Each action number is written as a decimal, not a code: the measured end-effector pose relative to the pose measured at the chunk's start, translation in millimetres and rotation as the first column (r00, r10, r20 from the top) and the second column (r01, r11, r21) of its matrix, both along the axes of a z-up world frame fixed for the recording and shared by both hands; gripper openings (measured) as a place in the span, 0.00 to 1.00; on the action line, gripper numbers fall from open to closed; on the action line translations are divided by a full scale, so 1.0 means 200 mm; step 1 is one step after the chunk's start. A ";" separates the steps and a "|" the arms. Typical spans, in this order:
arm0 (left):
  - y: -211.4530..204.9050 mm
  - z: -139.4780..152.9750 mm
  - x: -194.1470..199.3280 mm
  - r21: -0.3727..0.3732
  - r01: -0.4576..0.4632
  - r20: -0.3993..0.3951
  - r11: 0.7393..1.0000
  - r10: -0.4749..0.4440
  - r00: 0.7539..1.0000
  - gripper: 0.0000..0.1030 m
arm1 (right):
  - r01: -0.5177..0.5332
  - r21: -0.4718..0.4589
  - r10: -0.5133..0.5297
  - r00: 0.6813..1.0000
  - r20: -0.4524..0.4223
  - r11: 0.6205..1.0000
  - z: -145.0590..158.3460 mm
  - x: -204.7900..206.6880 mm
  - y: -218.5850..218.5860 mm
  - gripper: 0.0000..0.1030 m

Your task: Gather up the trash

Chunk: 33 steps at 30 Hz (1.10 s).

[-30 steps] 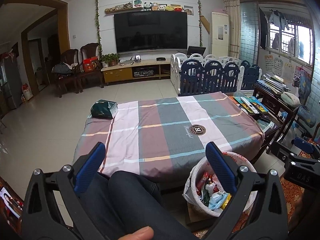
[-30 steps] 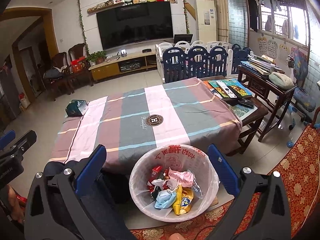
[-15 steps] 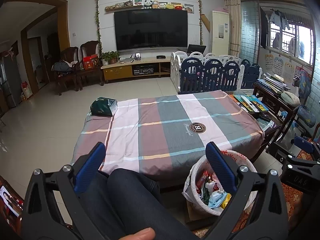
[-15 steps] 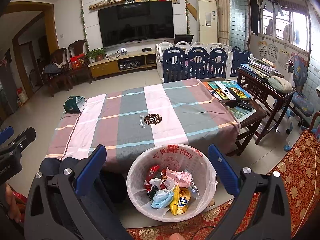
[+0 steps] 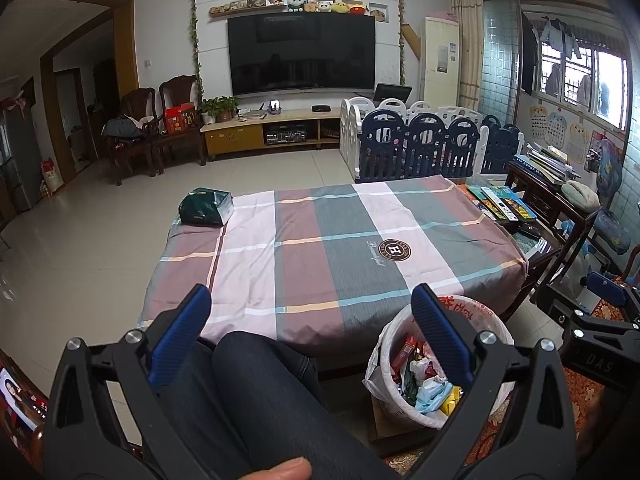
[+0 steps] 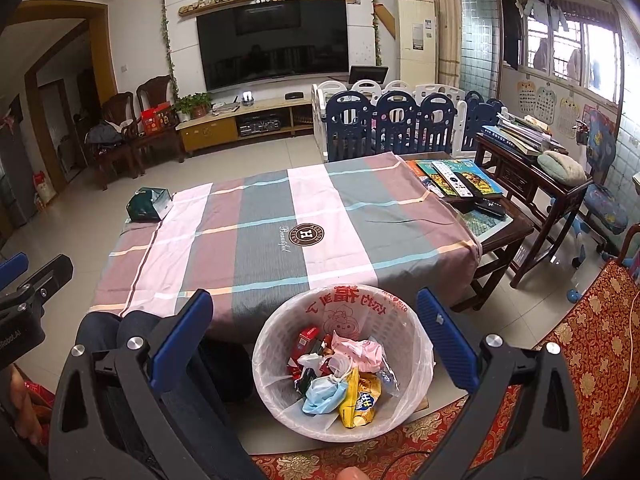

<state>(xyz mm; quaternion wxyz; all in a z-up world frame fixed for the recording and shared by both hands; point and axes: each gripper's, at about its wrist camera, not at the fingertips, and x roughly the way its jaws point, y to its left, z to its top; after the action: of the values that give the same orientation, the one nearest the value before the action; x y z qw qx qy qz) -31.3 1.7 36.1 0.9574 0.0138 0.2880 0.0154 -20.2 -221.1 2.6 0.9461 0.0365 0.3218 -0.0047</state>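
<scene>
A white bag-lined waste basket [image 6: 416, 344] stands on the floor before the table and holds several wrappers and a blue face mask [image 6: 324, 394]. It also shows in the left wrist view [image 5: 386, 332]. My right gripper [image 6: 312, 340] is open and empty, held above the basket. My left gripper [image 5: 308, 332] is open and empty above my knees [image 5: 256, 380], left of the basket. A dark green bag [image 5: 205, 207] lies on the far left corner of the table's striped cloth [image 5: 320, 248].
Books and remotes [image 6: 456, 178] lie on the bare right end of the table. A dark wooden side table [image 6: 532, 176] stands at the right. A red patterned rug [image 6: 580, 340] covers the floor at the right. A playpen fence [image 6: 392, 124] stands behind the table.
Both grippers have risen and drawn back slightly, so the table and basket sit lower in view. Both stay open and empty.
</scene>
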 end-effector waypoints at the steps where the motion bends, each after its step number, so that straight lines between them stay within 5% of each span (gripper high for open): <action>1: 0.00 0.00 0.00 -0.001 0.001 -0.002 1.000 -0.001 1.000 0.97 | 0.000 0.000 0.000 1.000 0.000 1.000 0.00 0.00 0.00 0.97; 33: -0.02 -0.05 0.00 -0.020 0.008 -0.035 1.000 -0.009 0.999 0.97 | -0.002 -0.005 0.002 1.000 -0.009 1.000 -0.02 0.00 0.00 0.97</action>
<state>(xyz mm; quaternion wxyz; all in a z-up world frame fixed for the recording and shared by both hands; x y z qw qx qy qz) -31.7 -2.9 26.6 0.9523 0.0057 0.3049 0.0082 -20.5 -220.6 -1.0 0.9448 0.0339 0.3258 -0.0049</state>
